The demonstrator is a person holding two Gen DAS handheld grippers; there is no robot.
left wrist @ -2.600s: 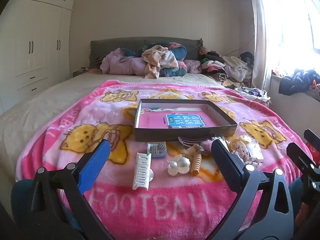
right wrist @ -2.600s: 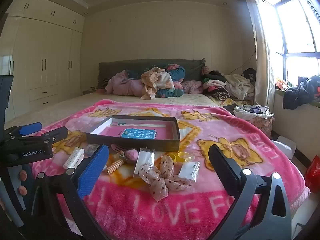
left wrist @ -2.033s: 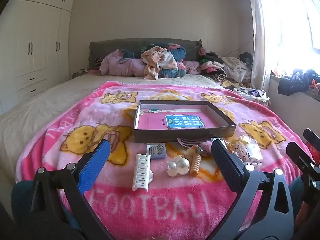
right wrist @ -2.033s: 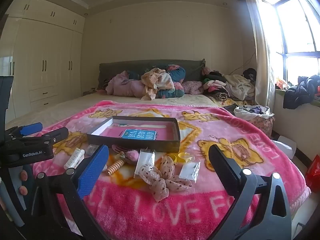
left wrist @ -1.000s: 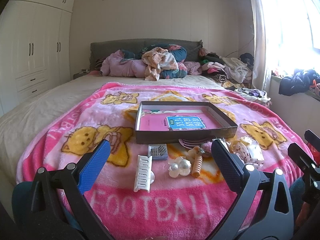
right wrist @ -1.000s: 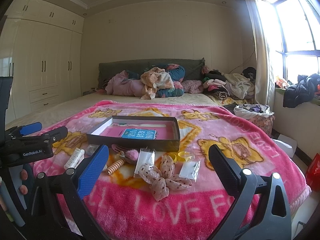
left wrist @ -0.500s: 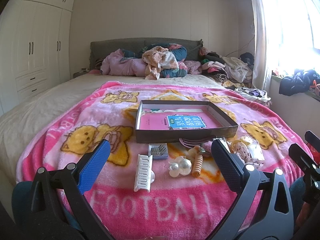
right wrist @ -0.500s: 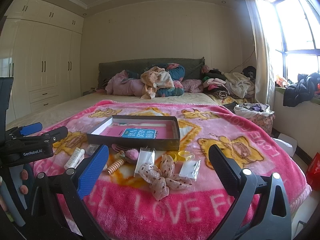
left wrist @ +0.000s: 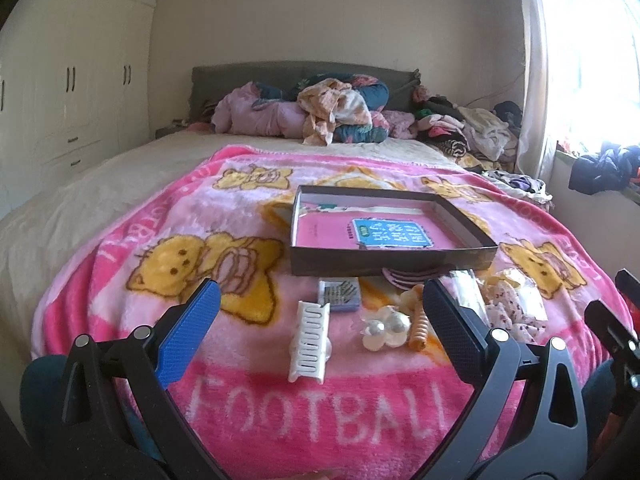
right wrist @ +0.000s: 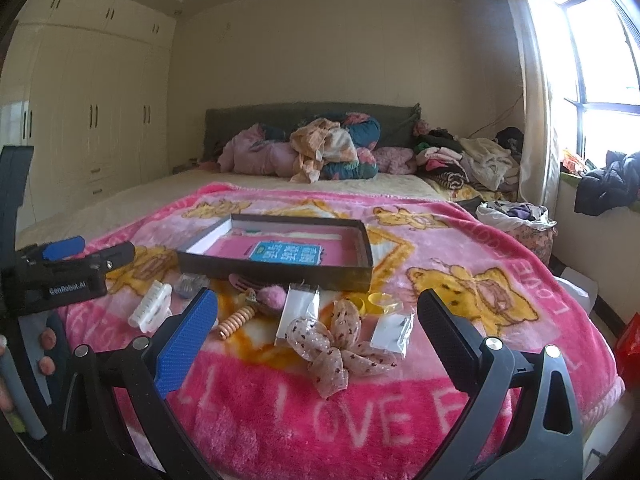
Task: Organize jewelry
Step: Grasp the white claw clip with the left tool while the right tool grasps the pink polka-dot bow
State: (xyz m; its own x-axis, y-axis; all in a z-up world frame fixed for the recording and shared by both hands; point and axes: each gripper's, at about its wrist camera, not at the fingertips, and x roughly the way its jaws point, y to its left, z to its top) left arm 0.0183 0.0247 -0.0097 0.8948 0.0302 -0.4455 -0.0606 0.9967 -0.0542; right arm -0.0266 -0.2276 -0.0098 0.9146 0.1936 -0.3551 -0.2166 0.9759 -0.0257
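Observation:
A shallow dark box (left wrist: 392, 263) (right wrist: 276, 270) with a pink floor and a blue label lies on the pink blanket. In front of it lie a white claw clip (left wrist: 310, 336) (right wrist: 151, 307), a pearl clip (left wrist: 386, 328), an orange spiral hair tie (left wrist: 420, 326) (right wrist: 236, 320), a dotted fabric bow (right wrist: 340, 346), clear packets (right wrist: 298, 310) and a pink pompom clip (right wrist: 272, 295). My left gripper (left wrist: 320, 320) hovers open above the white clip. My right gripper (right wrist: 318, 322) hovers open above the bow. Both hold nothing.
The bed's far end holds piled clothes (left wrist: 320, 116) against a grey headboard. White wardrobes (right wrist: 92, 132) line the left wall. A window and ledge with dark clothing (right wrist: 608, 184) stand at the right. The left gripper's body (right wrist: 68, 276) shows at the right view's left edge.
Both views shift only slightly; the items and box have not moved. Both grippers stay open and empty.

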